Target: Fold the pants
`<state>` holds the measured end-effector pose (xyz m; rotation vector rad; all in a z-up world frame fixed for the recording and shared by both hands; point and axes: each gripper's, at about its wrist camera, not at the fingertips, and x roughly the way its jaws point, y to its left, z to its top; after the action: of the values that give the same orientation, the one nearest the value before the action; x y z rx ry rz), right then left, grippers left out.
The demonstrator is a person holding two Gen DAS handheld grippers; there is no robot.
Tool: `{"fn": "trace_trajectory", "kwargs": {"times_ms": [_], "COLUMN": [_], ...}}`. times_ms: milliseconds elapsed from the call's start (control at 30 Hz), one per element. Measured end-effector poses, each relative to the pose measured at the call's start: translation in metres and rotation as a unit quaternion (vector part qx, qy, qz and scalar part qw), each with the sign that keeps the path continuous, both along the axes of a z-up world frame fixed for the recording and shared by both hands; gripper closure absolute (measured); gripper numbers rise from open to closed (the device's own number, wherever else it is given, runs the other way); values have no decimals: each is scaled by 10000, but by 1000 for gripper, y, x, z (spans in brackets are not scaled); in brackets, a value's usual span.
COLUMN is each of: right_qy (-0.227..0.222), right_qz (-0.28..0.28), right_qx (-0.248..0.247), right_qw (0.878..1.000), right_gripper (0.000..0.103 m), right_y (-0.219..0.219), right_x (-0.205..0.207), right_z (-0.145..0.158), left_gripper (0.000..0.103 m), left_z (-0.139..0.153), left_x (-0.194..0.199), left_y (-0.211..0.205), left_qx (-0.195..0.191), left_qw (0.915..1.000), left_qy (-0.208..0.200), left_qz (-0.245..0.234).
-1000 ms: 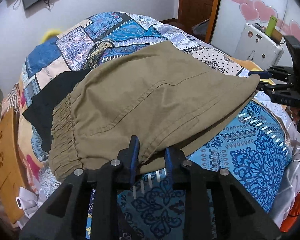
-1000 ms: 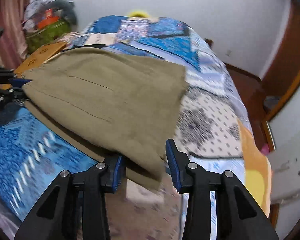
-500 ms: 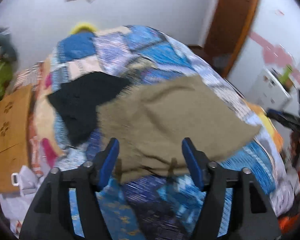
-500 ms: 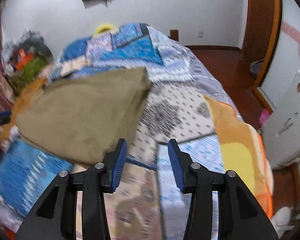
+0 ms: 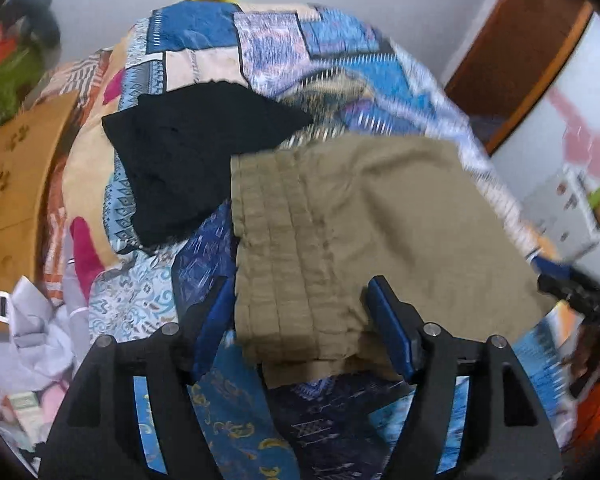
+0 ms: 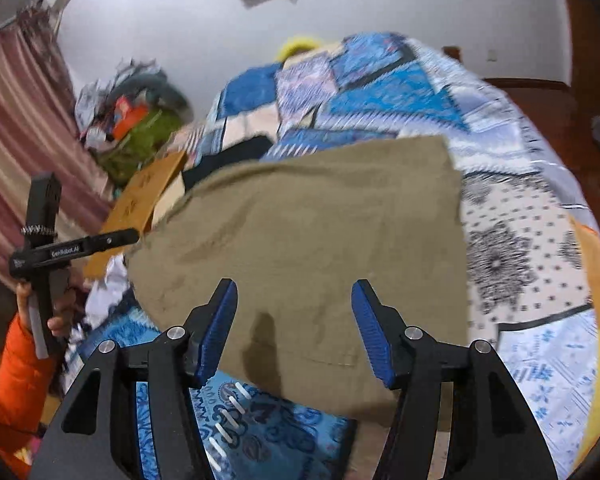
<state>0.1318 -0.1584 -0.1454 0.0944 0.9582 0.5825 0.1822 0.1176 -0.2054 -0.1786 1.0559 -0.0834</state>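
Note:
Folded khaki pants (image 5: pixel 372 232) lie flat on the patterned bedspread (image 5: pixel 260 40); their gathered elastic waistband (image 5: pixel 276 248) faces my left gripper. My left gripper (image 5: pixel 304 320) is open and empty, its jaws wide apart just above the waistband end. My right gripper (image 6: pixel 296 320) is open and empty over the near edge of the pants (image 6: pixel 320 240). In the right wrist view the left gripper (image 6: pixel 80 246) shows at the left, held by a hand in an orange sleeve. The right gripper (image 5: pixel 572 292) shows blurred at the right of the left wrist view.
A black garment (image 5: pixel 188 152) lies on the bed beyond the waistband. A wooden board (image 5: pixel 16 184) stands at the bed's left side. White cloth (image 5: pixel 40 340) is heaped by it. A white cabinet (image 5: pixel 580 200) stands right of the bed. Clutter (image 6: pixel 132 120) fills the far corner.
Both grippers let go of the pants, opened wide and pulled back. The pants now lie folded and flat on the bed. Both views have swung.

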Motion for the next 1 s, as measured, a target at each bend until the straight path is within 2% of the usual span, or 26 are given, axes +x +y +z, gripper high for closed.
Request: {"fn": "trace_trajectory", "kwargs": {"times_ms": [100,200,333,433,633,800,1000], "right_qy": [139,-27,98,225,356,182,-253], "right_qz": [128,45,-303,-508,-921,-1024,-1092], "right_qx": [-299,-441,-229,11,-305,-561,-344], "right_qw": [9994,9990,9992,9985,9946,9930,9931], "right_gripper": [48,48,50,50,48,47,47], "right_y": [3,-10,-45,-67,-99,-111,-111], "right_x": [0,-6,-11,-19,-27,-19,20], "right_z": [-17,-19,-25,-27,-29,-13,13], "left_gripper": [29,29,28,28,29,29,27], "left_z": [-8,-7,-9,-8,4,32,45], "left_x": [-8,-13,-16,-18,-16,-6,32], "left_y": [-5,3,10,8,10,19,33], "left_qx": [330,273,150,202,227,522,688], "left_qw": [9993,9993,9997,9995,9995,9975,9955], "left_qy": [-103,-173,-184,-199,-177,-476,-537], "left_qz": [-160,-173,-99,-101,-93,71,361]}}
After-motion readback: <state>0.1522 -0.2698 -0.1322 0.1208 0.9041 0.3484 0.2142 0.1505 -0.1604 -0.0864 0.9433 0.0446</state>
